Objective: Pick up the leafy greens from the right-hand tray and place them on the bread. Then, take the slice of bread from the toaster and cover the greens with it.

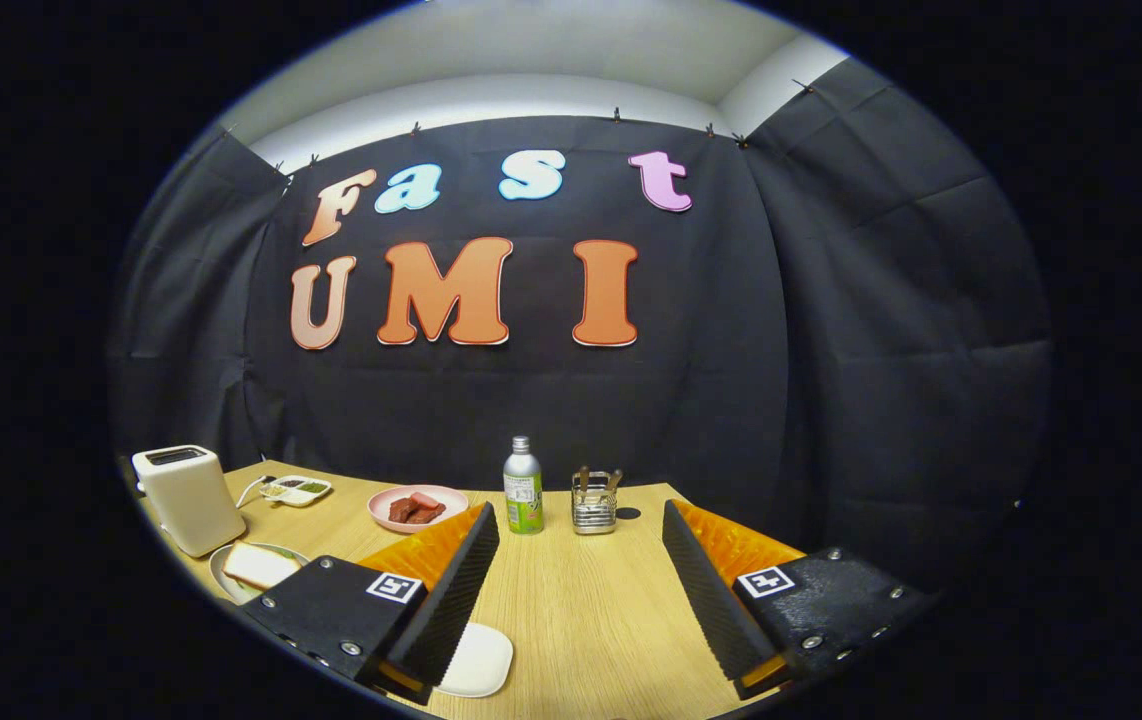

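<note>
Your gripper (581,590) hangs released above the wooden table (581,620); bottle (523,487) and caddy (594,505) stand beyond, toaster (187,497) and bread (257,566) far left.

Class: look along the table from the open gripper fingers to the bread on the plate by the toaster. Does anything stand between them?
Nothing visible does. The bread lies on its plate right beside one finger of the open, empty gripper, before the toaster.
</note>
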Tool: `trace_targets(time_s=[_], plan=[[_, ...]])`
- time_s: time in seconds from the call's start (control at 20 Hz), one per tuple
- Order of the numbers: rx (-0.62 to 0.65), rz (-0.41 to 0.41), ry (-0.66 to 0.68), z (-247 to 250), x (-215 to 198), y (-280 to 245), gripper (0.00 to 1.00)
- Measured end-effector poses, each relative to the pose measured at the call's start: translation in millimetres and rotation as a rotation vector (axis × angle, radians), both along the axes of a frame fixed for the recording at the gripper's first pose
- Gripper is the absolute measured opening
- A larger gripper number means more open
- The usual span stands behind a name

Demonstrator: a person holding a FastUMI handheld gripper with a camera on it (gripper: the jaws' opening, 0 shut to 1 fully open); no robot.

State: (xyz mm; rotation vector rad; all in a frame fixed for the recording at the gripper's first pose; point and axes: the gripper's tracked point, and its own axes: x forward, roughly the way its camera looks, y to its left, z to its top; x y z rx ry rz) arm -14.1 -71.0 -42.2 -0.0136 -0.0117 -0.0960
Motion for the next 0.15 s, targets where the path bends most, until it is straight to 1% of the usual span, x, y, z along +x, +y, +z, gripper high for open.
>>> trace_targets(time_s=[0.15], plan=[[-0.015, 0.0, 0.006, -7.5, 1.7, 1.2, 0.99]])
